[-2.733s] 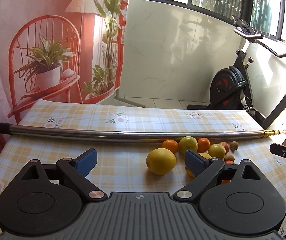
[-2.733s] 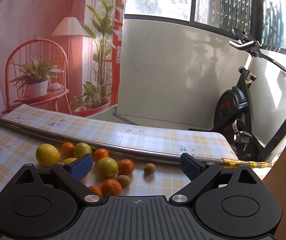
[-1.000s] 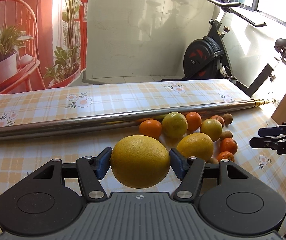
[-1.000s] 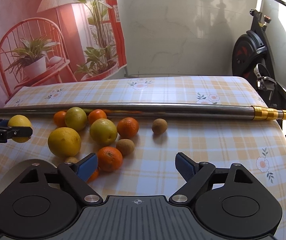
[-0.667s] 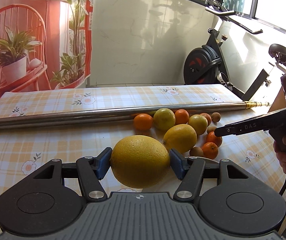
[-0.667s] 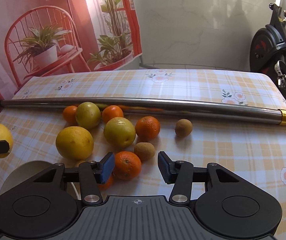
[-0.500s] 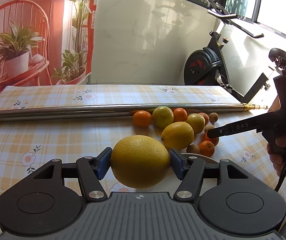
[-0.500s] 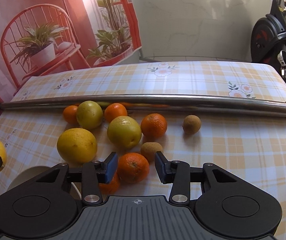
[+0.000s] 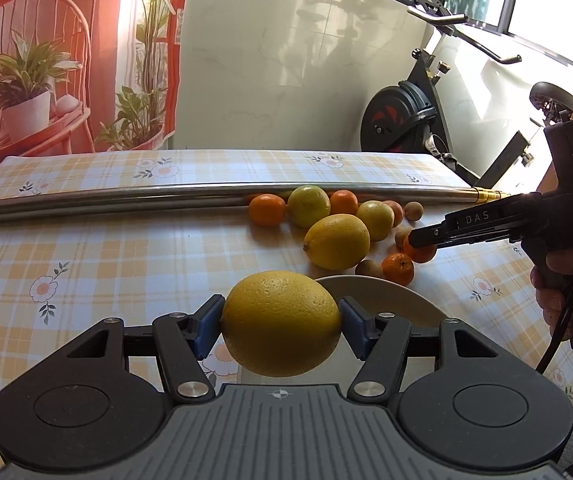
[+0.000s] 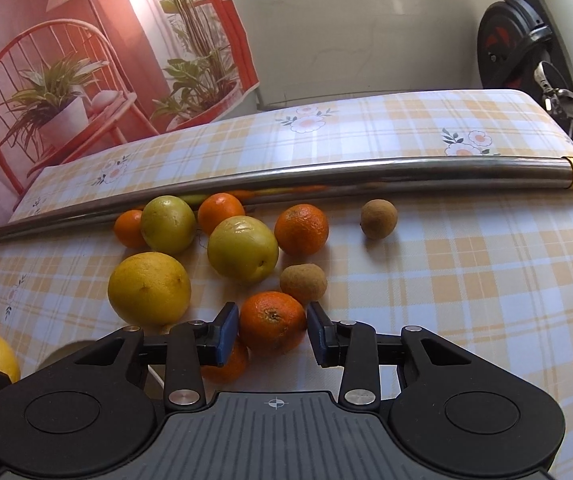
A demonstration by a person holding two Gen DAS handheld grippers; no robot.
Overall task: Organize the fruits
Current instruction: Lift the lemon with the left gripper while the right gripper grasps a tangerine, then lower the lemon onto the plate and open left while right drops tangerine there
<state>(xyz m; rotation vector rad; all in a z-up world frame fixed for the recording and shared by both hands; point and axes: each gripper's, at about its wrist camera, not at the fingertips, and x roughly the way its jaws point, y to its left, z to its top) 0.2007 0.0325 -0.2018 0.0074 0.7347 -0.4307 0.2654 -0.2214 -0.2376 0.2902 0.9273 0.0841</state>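
Between the blue pads of the left claw (image 9: 280,326) sits a large yellow fruit (image 9: 281,323), gripped on both sides and held clear above the checked desk (image 9: 106,248). Just beyond it and to its right lies the rim of a pale plate (image 9: 382,296). Ahead of the right claw (image 10: 272,330), whose jaws are closing, a mandarin (image 10: 272,322) sits between the pads; whether the pads already press on it cannot be told. Below that claw's left pad shows a second mandarin (image 10: 228,364). Just beyond the right claw lie a brown fruit (image 10: 303,283), a green fruit (image 10: 243,254) and a yellow fruit (image 10: 149,288). Farther off, a steel pole (image 10: 326,180) crosses the desk.
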